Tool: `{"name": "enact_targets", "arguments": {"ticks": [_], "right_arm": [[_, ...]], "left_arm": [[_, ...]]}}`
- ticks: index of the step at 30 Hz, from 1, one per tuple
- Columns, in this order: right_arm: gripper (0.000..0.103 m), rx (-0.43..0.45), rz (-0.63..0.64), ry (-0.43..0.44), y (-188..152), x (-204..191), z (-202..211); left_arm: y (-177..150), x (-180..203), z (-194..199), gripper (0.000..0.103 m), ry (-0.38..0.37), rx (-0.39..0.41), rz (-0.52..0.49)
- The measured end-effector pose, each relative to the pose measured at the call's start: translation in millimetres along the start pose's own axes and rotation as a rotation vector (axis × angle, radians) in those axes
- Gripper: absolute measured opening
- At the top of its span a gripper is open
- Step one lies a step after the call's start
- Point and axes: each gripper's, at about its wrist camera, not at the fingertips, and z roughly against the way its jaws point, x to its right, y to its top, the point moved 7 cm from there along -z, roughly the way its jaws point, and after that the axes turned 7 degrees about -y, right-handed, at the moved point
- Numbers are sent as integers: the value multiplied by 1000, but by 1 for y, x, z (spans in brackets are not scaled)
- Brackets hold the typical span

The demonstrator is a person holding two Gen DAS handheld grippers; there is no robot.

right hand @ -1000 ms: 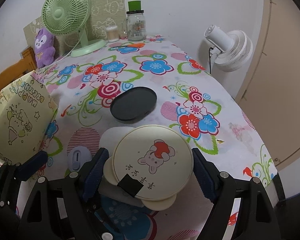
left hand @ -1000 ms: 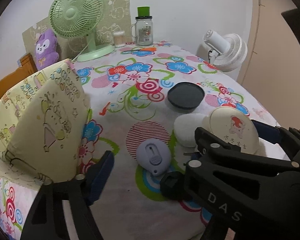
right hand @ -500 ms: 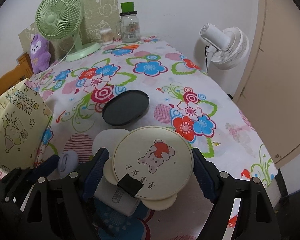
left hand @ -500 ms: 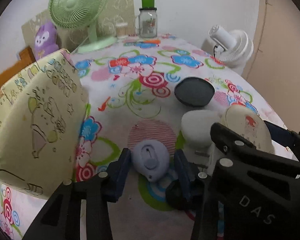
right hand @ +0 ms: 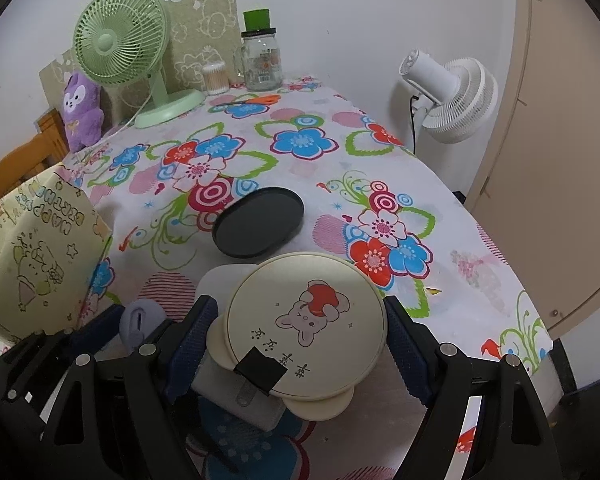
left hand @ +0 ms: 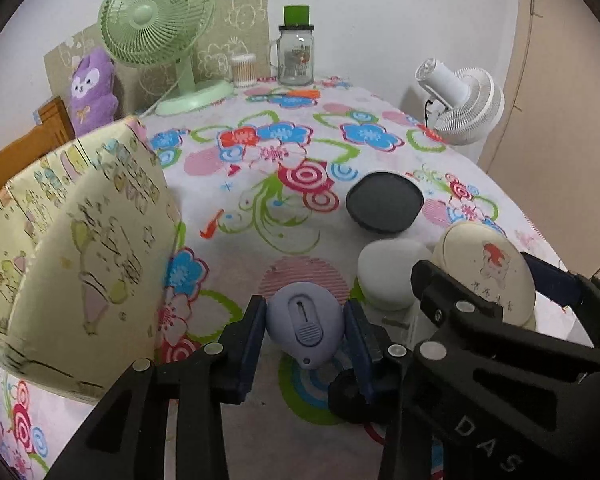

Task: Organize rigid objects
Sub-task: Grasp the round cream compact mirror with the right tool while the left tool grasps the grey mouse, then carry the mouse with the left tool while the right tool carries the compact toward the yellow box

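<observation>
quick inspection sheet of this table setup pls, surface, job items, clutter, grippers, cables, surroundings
Surface: floral tablecloth covering the table.
Job's things: lavender egg-shaped plastic gadget; cream round bunny-print case; black round lid; white rounded case; yellow cartoon-print paper bag.
Clutter: green desk fan, purple plush toy, glass jar with green cap, cotton swab tub.
Grippers: left gripper closed on the lavender gadget; right gripper closed on the bunny case.
Cables: fan cords, far edge.
Surroundings: white fan, wooden chair, white wall.
</observation>
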Motion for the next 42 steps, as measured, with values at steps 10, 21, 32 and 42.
{"name": "enact_targets", "arguments": {"ticks": [10, 21, 32, 42], "right_arm": [[84, 40, -4, -10, 8, -2, 27], [84, 70, -3, -27, 13, -2, 55], [84, 108, 6, -49, 25, -4, 79], [84, 134, 9, -65, 37, -6, 98]], "left_arm": [[8, 0, 23, 40, -5, 33, -8], [14, 6, 49, 40, -7, 65, -38], [23, 8, 70, 40, -16, 89, -56], [35, 9, 88, 40, -20, 117, -77]]}}
